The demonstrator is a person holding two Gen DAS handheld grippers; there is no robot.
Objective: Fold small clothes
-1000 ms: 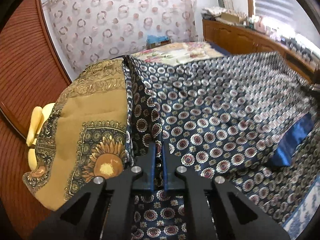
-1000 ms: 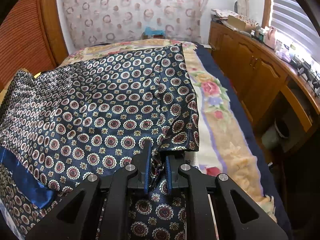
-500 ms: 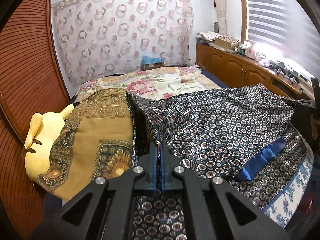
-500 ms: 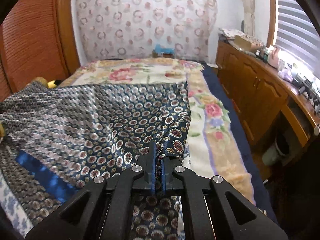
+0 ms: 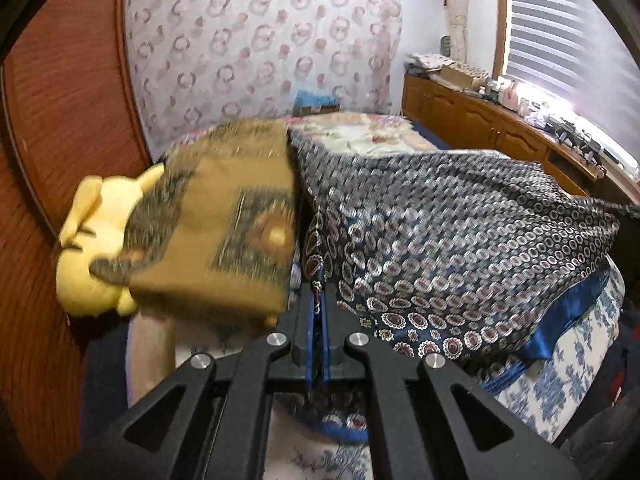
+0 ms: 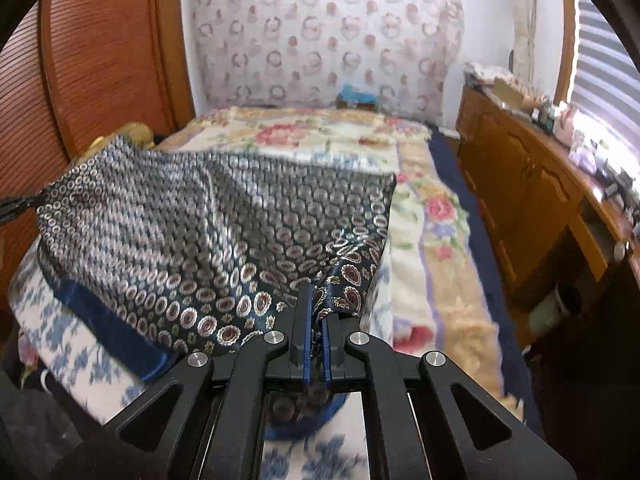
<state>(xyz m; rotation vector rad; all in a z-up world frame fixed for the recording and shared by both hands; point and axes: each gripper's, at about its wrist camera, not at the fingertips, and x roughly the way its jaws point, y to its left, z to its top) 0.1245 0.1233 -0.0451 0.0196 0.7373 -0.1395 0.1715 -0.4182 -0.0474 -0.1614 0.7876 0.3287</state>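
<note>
One navy satin garment printed with silver and maroon ring medallions (image 5: 460, 240) fills the middle and right of the left wrist frame, with one plain blue band (image 5: 568, 320) along its lower right edge. One mustard-gold cloth with a dark floral border (image 5: 224, 232) lies at centre left, and one yellow plush toy (image 5: 92, 236) sits at its left edge. One bed with a floral cream blanket (image 6: 320, 136) runs up the middle of the right wrist frame. One long wooden counter (image 6: 532, 176) lines the right side. Two black grippers show, one at the bottom of each frame: the left gripper (image 5: 318, 320), the right gripper (image 6: 316, 316).
</note>
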